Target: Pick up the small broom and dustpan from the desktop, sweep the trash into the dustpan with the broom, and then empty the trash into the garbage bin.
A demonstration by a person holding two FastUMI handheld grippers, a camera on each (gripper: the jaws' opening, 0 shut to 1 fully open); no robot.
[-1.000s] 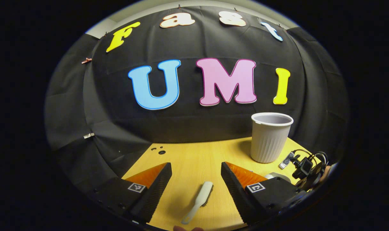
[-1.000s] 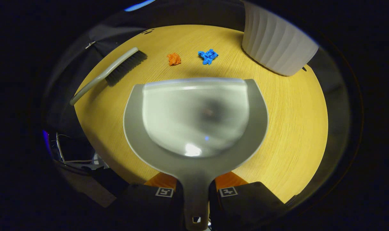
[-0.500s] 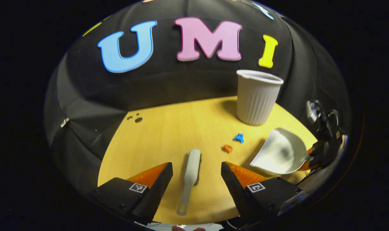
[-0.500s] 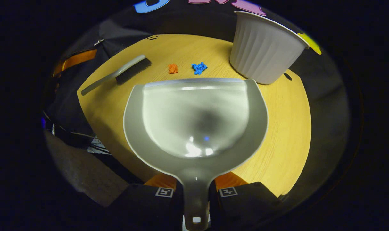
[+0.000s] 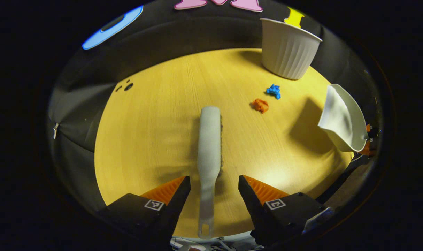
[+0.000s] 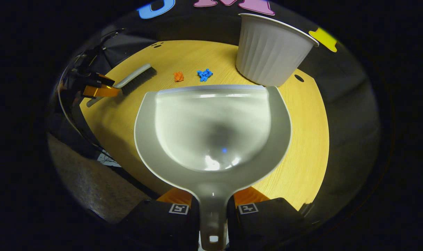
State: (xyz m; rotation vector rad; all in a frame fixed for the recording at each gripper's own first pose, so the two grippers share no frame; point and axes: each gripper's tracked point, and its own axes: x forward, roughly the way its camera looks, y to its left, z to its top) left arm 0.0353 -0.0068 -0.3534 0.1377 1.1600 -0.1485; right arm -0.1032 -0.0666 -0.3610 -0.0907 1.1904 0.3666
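The small grey plastic broom lies on the yellow wooden desktop, its handle between the left gripper's parted jaws. The grey plastic dustpan is clamped by the right gripper.

Small grey broom lying flat on the wooden desktop, handle end nearest, dark bristles at the far end. Pale grey dustpan lifted above the desktop, empty, mouth forward. Crumpled orange scrap and blue scrap just beside each other. White ribbed bin upright, near the scraps.
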